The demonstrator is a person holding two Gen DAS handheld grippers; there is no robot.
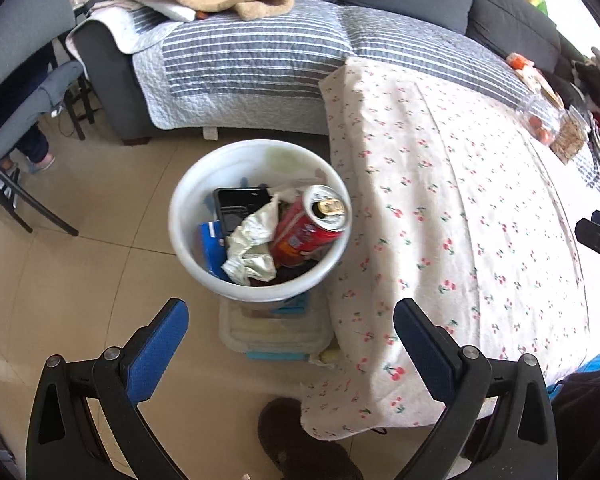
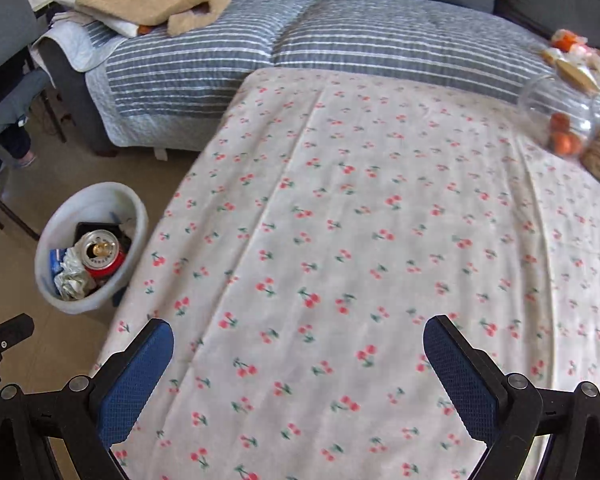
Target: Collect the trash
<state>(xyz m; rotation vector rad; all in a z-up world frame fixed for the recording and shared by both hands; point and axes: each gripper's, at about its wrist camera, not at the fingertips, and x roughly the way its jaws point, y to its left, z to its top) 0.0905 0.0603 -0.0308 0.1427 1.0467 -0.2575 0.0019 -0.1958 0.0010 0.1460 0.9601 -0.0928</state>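
Over at the left of the right wrist view, a white bin [image 2: 92, 248] is sitting on the tiled floor just beside the draped edge of a cherry-print tablecloth [image 2: 360, 240], and a red can [image 2: 102, 254] is lying in it beside crumpled paper [image 2: 72, 278]. Looking down from the left wrist view, the left gripper [image 1: 291, 320] is hanging above that bin with its blue pads spread wide and nothing between them. Moving rightward, the right gripper [image 2: 298, 340] is hovering over the cloth, equally wide open and holding nothing. Toward the upper right, a clear jar [image 2: 560, 120] is lying tipped on the cloth.
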